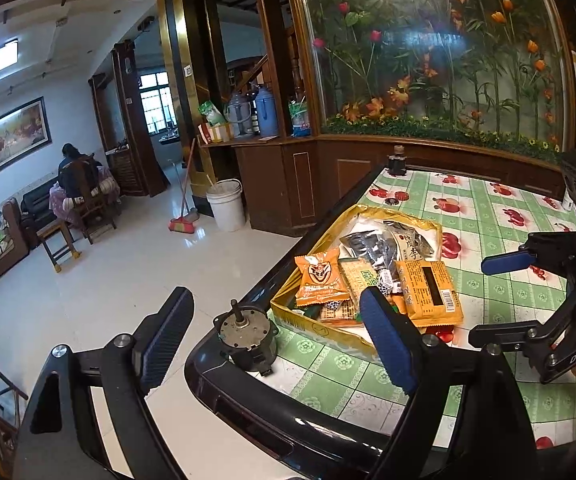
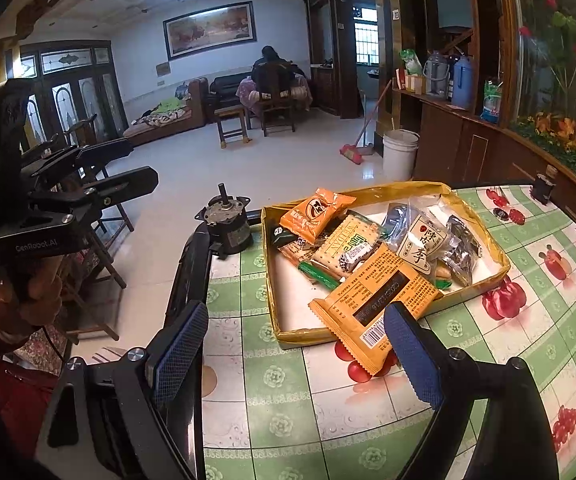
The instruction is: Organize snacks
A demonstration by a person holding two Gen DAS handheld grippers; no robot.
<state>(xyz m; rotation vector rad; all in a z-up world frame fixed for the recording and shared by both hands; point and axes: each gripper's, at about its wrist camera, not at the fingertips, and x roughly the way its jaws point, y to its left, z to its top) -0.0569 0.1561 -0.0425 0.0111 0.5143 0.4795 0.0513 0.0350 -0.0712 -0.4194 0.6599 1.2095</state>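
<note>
A shallow yellow cardboard tray (image 1: 320,330) (image 2: 272,280) sits near the table corner, holding several snack packets. A large orange packet (image 1: 430,292) (image 2: 376,304) lies over the tray's near rim. A small orange packet (image 1: 318,278) (image 2: 314,214), cracker packs (image 2: 344,246) and clear bags of dark snacks (image 1: 384,244) (image 2: 444,248) lie inside. My left gripper (image 1: 278,342) is open and empty, in front of the tray. My right gripper (image 2: 296,352) is open and empty, just short of the large orange packet; it also shows in the left wrist view (image 1: 504,300).
The table (image 2: 280,412) has a green chequered cloth with fruit prints and a black rim. A small metal motor (image 1: 244,338) (image 2: 226,226) stands at the corner by the tray. A small dark bottle (image 1: 397,164) stands at the far edge. Beyond is tiled floor.
</note>
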